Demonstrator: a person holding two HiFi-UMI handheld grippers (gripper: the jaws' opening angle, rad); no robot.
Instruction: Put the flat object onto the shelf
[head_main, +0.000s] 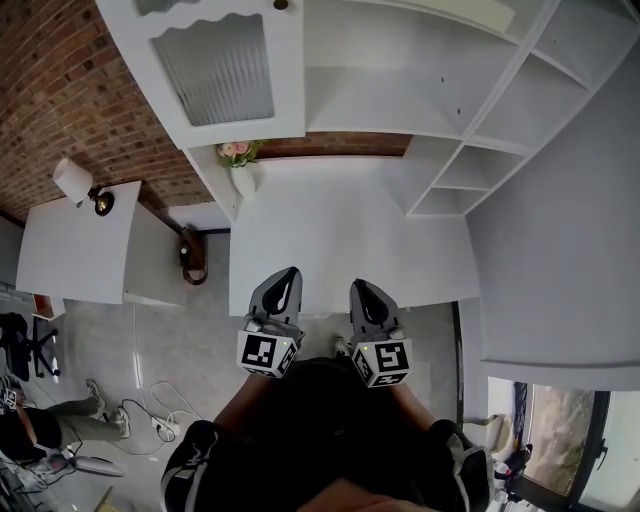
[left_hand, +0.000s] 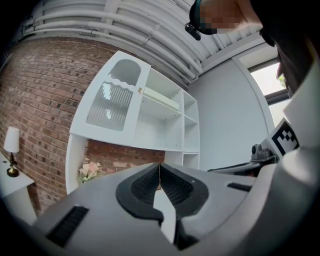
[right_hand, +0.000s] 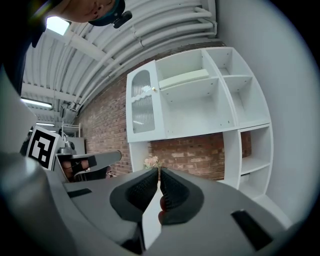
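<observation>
A pale flat board (right_hand: 185, 77) lies on an upper shelf of the white shelving unit (right_hand: 200, 107); the left gripper view shows this board (left_hand: 162, 98) too, and in the head view it (head_main: 480, 12) is at the top edge. Both grippers hover side by side over the near edge of the white table (head_main: 340, 230), close to my body and far from the shelves. My left gripper (head_main: 288, 272) (left_hand: 159, 167) is shut with nothing in it. My right gripper (head_main: 360, 285) (right_hand: 159, 170) is also shut and empty.
A vase of pink flowers (head_main: 240, 160) stands at the table's back left corner. A ribbed-glass cabinet door (head_main: 215, 65) hangs above it. To the left is a side table (head_main: 75, 250) with a lamp (head_main: 75, 180). Cables (head_main: 150, 410) lie on the floor.
</observation>
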